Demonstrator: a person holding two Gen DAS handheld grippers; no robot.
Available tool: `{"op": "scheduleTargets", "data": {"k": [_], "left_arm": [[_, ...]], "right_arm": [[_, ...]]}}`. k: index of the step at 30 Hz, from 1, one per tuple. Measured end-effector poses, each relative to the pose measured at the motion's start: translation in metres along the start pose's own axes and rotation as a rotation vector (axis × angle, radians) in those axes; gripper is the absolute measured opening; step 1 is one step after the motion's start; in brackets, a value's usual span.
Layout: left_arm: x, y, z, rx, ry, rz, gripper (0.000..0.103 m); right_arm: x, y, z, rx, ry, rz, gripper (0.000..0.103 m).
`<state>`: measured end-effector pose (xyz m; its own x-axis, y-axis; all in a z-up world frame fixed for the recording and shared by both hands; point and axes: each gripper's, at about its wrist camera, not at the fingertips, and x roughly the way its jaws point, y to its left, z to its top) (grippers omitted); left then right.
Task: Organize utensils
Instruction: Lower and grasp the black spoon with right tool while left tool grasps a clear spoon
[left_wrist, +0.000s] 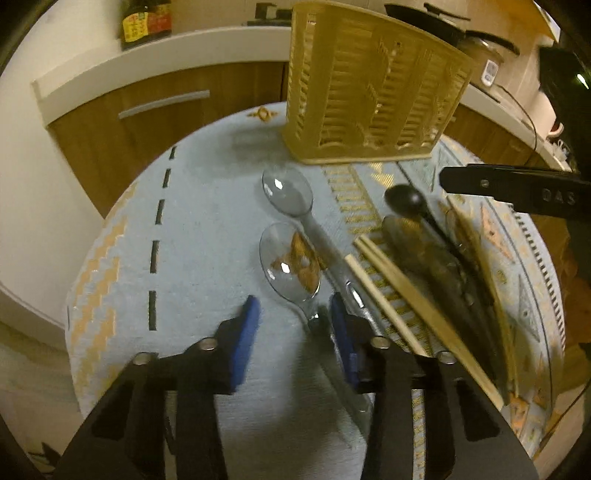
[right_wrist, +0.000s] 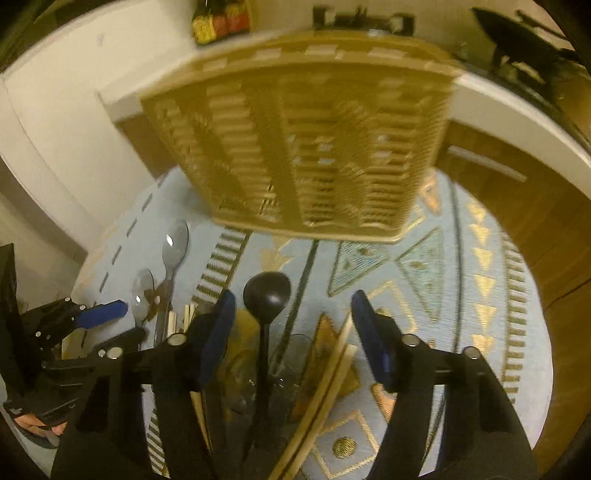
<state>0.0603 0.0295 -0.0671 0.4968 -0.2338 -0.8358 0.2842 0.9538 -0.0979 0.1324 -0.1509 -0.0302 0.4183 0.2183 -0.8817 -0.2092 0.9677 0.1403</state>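
Observation:
A tan slotted utensil basket (left_wrist: 373, 96) stands at the far side of a round table with a light blue patterned cloth (left_wrist: 199, 236); it also fills the top of the right wrist view (right_wrist: 306, 144). Two clear plastic spoons (left_wrist: 288, 192) (left_wrist: 290, 264) lie in the middle. A black ladle (left_wrist: 406, 199), wooden chopsticks (left_wrist: 391, 280) and dark utensils lie in a pile to the right. My left gripper (left_wrist: 293, 317) is open, low over the nearer spoon's handle. My right gripper (right_wrist: 293, 317) is open above the black ladle (right_wrist: 266, 291), with wooden chopsticks (right_wrist: 332, 373) beneath it.
Wooden cabinets with a white counter (left_wrist: 155, 55) run behind the table. Bottles (left_wrist: 146, 20) stand on the counter at the left, pans and a jar (left_wrist: 484, 48) at the right. The table edge drops off close on the left and right.

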Motion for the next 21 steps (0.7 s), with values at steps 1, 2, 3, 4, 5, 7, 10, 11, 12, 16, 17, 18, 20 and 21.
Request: {"op": "scheduleTargets", "data": {"k": [1,2,3,4,5,7,10,11,12,16,17,18,20,21], "left_arm": [[0.0,0.001,0.001,0.003,0.001,0.001,0.036],[0.0,0.003,0.002,0.006,0.002,0.002,0.036],[0.001,0.003,0.005,0.009,0.002,0.006,0.032],[0.001,0.004,0.006,0.011,0.002,0.013,0.031],[0.001,0.007,0.008,0.011,0.003,0.016,0.028],[0.001,0.012,0.01,0.001,0.006,0.009,0.028],[0.003,0.02,0.017,0.005,0.008,0.02,0.028],[0.004,0.021,0.019,0.007,0.009,0.021,0.028],[0.004,0.023,0.02,0.006,0.009,0.026,0.028],[0.008,0.029,0.028,-0.028,0.015,0.02,0.039],[0.012,0.03,0.031,-0.038,0.016,0.017,0.043],[0.015,0.032,0.036,-0.049,0.019,0.017,0.045],[0.021,0.032,0.044,-0.057,0.025,0.027,0.048],[0.023,0.032,0.047,-0.056,0.027,0.039,0.049]], "right_arm": [[0.006,0.002,0.001,0.0,0.036,0.012,0.054],[0.011,0.003,0.003,0.001,0.06,0.02,0.052],[0.017,0.003,0.004,0.004,0.086,0.028,0.048],[0.022,0.004,0.005,0.004,0.11,0.036,0.045],[0.025,0.006,0.005,-0.004,0.123,0.034,0.044],[0.028,0.01,0.005,-0.025,0.131,0.02,0.044],[0.034,0.015,0.007,-0.039,0.159,0.017,0.044],[0.037,0.018,0.008,-0.043,0.166,0.014,0.044],[0.04,0.021,0.007,-0.053,0.178,0.002,0.044],[0.05,0.034,0.01,-0.089,0.203,-0.032,0.044],[0.054,0.038,0.012,-0.092,0.213,-0.036,0.044],[0.056,0.039,0.014,-0.09,0.227,-0.036,0.044],[0.064,0.044,0.018,-0.096,0.25,-0.04,0.044],[0.067,0.047,0.02,-0.104,0.266,-0.045,0.044]]}}
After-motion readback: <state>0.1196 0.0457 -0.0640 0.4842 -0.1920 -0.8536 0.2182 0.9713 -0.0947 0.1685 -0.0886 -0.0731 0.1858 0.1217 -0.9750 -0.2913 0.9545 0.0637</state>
